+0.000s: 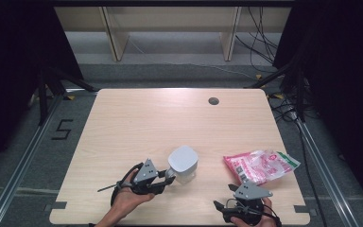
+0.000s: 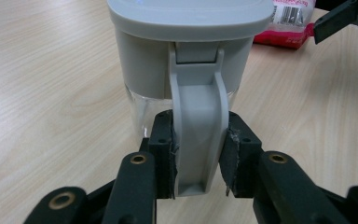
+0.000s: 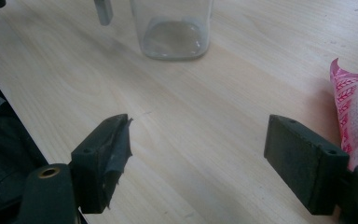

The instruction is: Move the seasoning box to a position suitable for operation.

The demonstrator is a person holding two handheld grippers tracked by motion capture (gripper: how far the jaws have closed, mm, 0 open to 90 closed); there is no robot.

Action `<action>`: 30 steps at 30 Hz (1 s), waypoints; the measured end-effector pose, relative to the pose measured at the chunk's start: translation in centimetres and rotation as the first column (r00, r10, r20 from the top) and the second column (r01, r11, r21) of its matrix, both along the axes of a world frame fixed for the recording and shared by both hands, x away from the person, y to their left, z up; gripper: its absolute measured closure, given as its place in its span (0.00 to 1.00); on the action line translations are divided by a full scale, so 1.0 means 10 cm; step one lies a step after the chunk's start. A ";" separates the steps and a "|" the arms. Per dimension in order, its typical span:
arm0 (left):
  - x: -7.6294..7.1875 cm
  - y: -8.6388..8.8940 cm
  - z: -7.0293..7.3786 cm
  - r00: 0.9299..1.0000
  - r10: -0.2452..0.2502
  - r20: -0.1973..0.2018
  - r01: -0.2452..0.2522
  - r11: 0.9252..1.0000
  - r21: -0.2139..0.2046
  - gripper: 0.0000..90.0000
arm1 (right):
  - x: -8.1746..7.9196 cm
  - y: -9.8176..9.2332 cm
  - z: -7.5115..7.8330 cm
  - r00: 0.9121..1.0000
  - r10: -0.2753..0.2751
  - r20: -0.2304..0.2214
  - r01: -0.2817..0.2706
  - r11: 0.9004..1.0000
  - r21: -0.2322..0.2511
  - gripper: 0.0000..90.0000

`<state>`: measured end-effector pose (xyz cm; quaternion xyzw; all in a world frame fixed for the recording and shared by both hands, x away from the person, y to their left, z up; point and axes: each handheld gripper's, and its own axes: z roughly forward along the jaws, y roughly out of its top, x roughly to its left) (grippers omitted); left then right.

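We saw a table of pale wood-grain laminate, smooth with a soft sheen. The jug had a matt grey plastic lid and handle over a clear, glossy body that looked like glass or hard plastic. The pink and white packet was shiny, crinkled plastic film. The left gripper and right gripper showed matt black plastic jaws with brass-coloured rivets, and their pads looked rubbery and frayed.

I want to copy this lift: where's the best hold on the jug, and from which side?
The grey handle, from the person's side. It sticks out as a narrow upright strap that the jaws can span, as the left gripper does now; the jug body looks too wide.
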<state>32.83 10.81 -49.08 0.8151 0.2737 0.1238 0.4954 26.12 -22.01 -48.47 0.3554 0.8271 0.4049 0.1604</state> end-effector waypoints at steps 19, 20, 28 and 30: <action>0.41 -0.03 0.00 0.999 0.026 0.040 -0.027 0.999 0.022 0.76 | 0.00 0.00 0.00 1.000 0.005 -0.011 -0.005 1.000 -0.005 0.26; 0.43 -0.02 0.00 0.998 0.034 0.047 -0.036 0.999 0.025 0.76 | 0.01 0.00 -0.01 1.000 0.017 -0.004 -0.017 1.000 0.001 0.26; 0.52 0.05 -0.01 0.997 0.058 0.060 -0.059 0.998 0.026 0.75 | 0.01 0.00 -0.01 1.000 0.017 -0.005 -0.017 1.000 -0.001 0.26; 0.54 0.06 -0.01 0.996 0.058 0.062 -0.060 0.998 0.031 0.75 | 0.01 -0.01 -0.01 1.000 0.014 -0.005 -0.014 1.000 0.000 0.26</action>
